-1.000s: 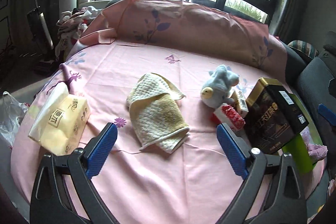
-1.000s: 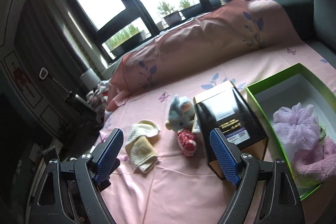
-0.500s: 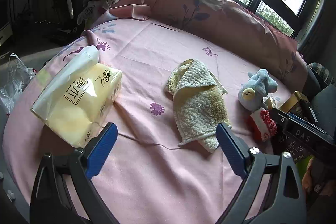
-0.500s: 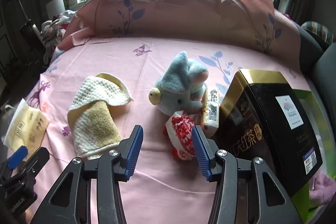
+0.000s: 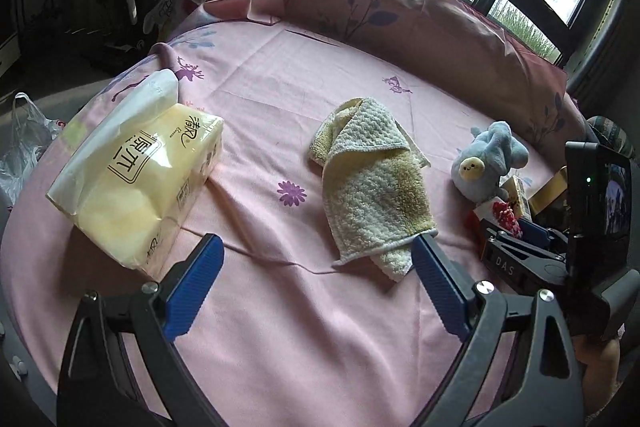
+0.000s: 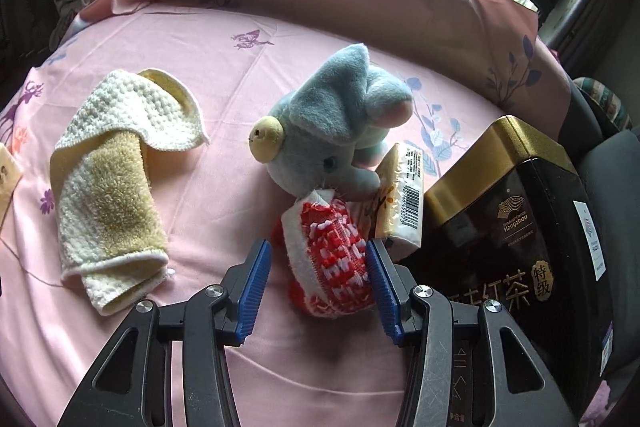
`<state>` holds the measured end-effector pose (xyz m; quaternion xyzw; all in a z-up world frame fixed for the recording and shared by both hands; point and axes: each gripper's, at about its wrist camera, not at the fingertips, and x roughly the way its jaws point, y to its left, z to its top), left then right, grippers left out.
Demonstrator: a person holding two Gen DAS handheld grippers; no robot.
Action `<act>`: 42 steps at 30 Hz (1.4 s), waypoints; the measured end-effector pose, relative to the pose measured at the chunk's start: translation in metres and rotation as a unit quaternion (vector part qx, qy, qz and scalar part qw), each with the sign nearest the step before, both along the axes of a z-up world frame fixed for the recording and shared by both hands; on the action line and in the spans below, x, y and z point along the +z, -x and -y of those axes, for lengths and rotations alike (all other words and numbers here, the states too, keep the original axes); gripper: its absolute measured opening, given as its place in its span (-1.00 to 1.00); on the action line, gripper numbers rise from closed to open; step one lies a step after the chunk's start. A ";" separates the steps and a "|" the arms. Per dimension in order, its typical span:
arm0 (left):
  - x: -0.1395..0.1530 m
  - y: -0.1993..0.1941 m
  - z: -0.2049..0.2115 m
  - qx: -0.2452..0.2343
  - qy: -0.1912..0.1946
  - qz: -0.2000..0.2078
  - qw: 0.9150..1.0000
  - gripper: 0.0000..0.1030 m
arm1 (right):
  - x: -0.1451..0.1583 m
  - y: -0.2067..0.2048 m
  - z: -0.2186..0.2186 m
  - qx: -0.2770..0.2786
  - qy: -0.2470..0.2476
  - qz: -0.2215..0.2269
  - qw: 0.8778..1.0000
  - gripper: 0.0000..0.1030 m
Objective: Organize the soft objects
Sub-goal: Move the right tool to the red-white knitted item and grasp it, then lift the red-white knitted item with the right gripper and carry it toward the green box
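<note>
Jaws of the right gripper straddle the red-and-white cloth lying on the pink bed; the right pad seems to touch it, the left stands apart, so no grip yet. Best to sink a little and close squarely on the cloth's middle, clear of the tissue packet and plush toy touching its far side. Left gripper hovers wide open near the yellow towel.

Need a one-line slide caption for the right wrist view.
Right gripper fingers straddling the red-and-white knitted piece, beside grey plush toy and black tea tin.
</note>
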<state>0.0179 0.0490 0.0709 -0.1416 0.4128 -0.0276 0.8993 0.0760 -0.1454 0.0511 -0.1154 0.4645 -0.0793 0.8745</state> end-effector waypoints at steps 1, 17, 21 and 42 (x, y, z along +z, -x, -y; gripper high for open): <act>0.000 0.000 0.001 -0.001 0.000 0.000 1.000 0.82 | -0.001 0.000 -0.001 -0.002 0.010 0.002 1.000 -0.26; -0.002 0.001 0.011 -0.011 -0.014 -0.003 1.000 0.82 | 0.022 0.040 0.005 0.058 -0.298 -0.023 0.952 -0.55; -0.003 0.001 0.009 -0.003 -0.016 -0.007 1.000 0.71 | 0.014 0.052 -0.007 0.068 -0.326 -0.052 0.942 -0.55; -0.023 0.000 0.053 -0.117 0.073 -0.071 0.988 0.65 | 0.014 0.048 0.037 0.015 -0.407 -0.047 0.912 0.20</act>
